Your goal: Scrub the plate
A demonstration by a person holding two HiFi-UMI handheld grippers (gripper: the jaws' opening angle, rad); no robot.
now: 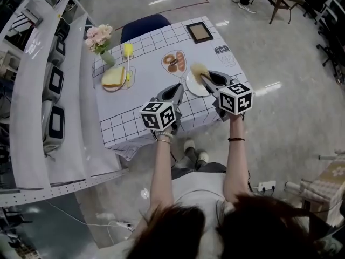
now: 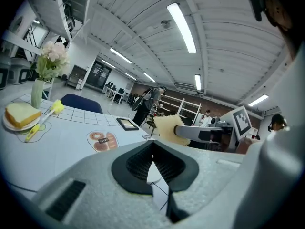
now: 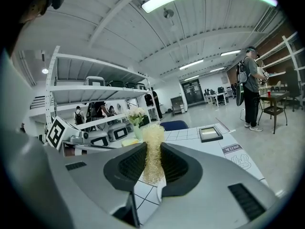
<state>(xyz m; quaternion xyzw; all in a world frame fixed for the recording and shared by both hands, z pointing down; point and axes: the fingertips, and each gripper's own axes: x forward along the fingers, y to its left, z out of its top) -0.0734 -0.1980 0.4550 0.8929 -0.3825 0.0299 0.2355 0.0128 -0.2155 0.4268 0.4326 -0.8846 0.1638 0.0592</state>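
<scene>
A white plate (image 1: 193,88) lies near the front edge of the grid-patterned table (image 1: 140,90). My left gripper (image 1: 179,88) reaches the plate's left rim; in the left gripper view its jaws (image 2: 152,149) stand shut on a thin white edge that appears to be that rim. My right gripper (image 1: 209,80) is shut on a yellow fibrous scrubber (image 1: 198,69), which pokes out past the jaws above the plate's far side. The scrubber (image 3: 153,147) stands upright between the right gripper's (image 3: 153,165) pads. From the left gripper view the scrubber (image 2: 167,128) shows just beyond my jaws.
A slice of bread on a small plate (image 1: 113,79), a yellow brush (image 1: 128,55) and a vase of flowers (image 1: 99,39) stand at the table's left. A picture frame (image 1: 199,31) lies at the far edge, a blue chair (image 1: 145,25) behind. Shelves with microwaves (image 1: 54,85) run along the left.
</scene>
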